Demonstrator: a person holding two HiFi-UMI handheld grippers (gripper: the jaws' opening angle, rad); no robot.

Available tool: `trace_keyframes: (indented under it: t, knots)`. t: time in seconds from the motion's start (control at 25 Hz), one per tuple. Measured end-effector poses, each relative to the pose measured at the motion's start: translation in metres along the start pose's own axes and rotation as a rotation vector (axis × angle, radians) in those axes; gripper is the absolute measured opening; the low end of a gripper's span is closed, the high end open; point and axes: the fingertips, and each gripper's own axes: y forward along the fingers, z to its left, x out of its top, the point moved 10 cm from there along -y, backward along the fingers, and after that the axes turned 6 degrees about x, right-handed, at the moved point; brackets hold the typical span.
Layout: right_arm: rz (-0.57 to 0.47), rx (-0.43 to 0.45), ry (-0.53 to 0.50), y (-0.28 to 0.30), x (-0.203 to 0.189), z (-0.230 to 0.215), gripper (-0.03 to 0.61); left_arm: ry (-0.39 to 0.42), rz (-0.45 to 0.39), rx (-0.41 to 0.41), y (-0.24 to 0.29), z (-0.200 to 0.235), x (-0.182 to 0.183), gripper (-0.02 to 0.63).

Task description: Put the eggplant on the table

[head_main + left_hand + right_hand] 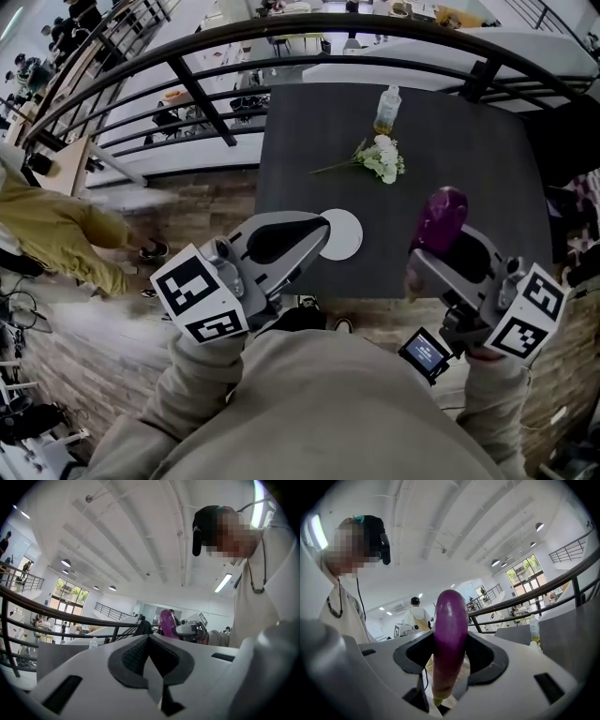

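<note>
A purple eggplant (441,217) stands upright between the jaws of my right gripper (424,258), over the near right edge of the dark table (469,159). In the right gripper view the eggplant (450,634) fills the gap, both pads pressed on it, stem end down. My left gripper (323,234) hovers at the table's near left edge, over a white disc (340,234). Its jaws meet in the left gripper view (149,641), with nothing between them. The eggplant (167,623) also shows there, off to the right.
A bunch of white flowers (380,157) and a clear bottle (387,108) lie at the table's middle and far side. A black curved railing (197,94) runs behind and left of the table. A person in yellow (56,230) stands at the left.
</note>
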Motion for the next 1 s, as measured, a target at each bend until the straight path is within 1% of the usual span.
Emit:
trace_keyframes:
  t: [0.2, 0.32, 0.4, 0.56, 0.64, 0.84, 1.0]
  knots:
    - [0.027, -0.023, -0.014, 0.043, 0.02, -0.004, 0.219, 0.001, 0.003, -0.048, -0.006, 0.042, 0.015, 0.005]
    - [0.035, -0.034, -0.026, 0.052, 0.023, -0.009, 0.219, 0.003, 0.001, -0.065, -0.004, 0.054, 0.014, 0.005]
    - [0.047, -0.042, -0.028, 0.061, 0.023, -0.019, 0.219, -0.001, 0.001, -0.07, 0.0, 0.069, 0.009, 0.005]
    - [0.063, -0.067, -0.003, 0.099, 0.031, -0.051, 0.219, -0.03, 0.017, -0.076, 0.007, 0.123, 0.008, 0.005]
    - [0.073, -0.072, 0.013, 0.109, 0.035, -0.064, 0.219, -0.041, 0.027, -0.077, 0.011, 0.137, 0.008, 0.005]
    - [0.084, -0.047, 0.042, 0.117, 0.041, -0.083, 0.219, -0.055, 0.049, -0.065, 0.023, 0.143, 0.009, 0.005]
    - [0.105, -0.009, 0.043, 0.124, 0.052, -0.098, 0.219, -0.066, 0.043, -0.044, 0.034, 0.142, 0.014, 0.005]
